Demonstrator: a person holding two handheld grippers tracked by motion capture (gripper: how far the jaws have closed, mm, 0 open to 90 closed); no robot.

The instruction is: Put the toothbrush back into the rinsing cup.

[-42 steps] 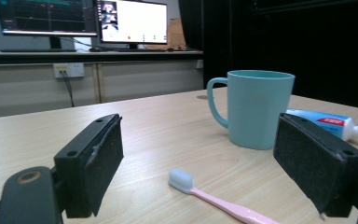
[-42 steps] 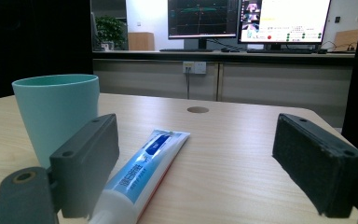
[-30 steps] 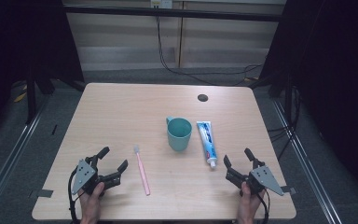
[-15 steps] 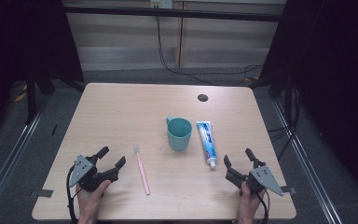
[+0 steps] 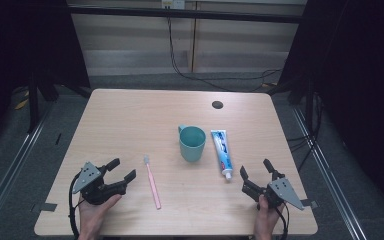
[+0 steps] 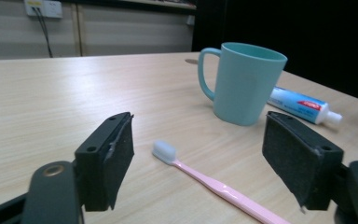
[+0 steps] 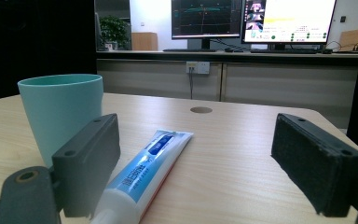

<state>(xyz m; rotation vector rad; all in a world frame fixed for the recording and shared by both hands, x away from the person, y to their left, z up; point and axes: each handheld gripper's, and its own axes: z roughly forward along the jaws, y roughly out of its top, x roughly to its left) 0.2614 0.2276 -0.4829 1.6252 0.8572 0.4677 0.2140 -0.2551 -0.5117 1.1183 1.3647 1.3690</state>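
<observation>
Left gripper, jaws just closing but empty, faces the toothbrush; right gripper gapes toward monitors beyond the desk.

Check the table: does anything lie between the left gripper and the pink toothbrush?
Nothing visible does. The left gripper, jaws open and just closing a little with nothing between them, faces the toothbrush across bare table. The mug and toothpaste tube lie beyond the brush, not in front of it.

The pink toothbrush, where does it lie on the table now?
In the high view the pink toothbrush lies flat on the table, near its front edge, between the left gripper and the teal cup.
</observation>
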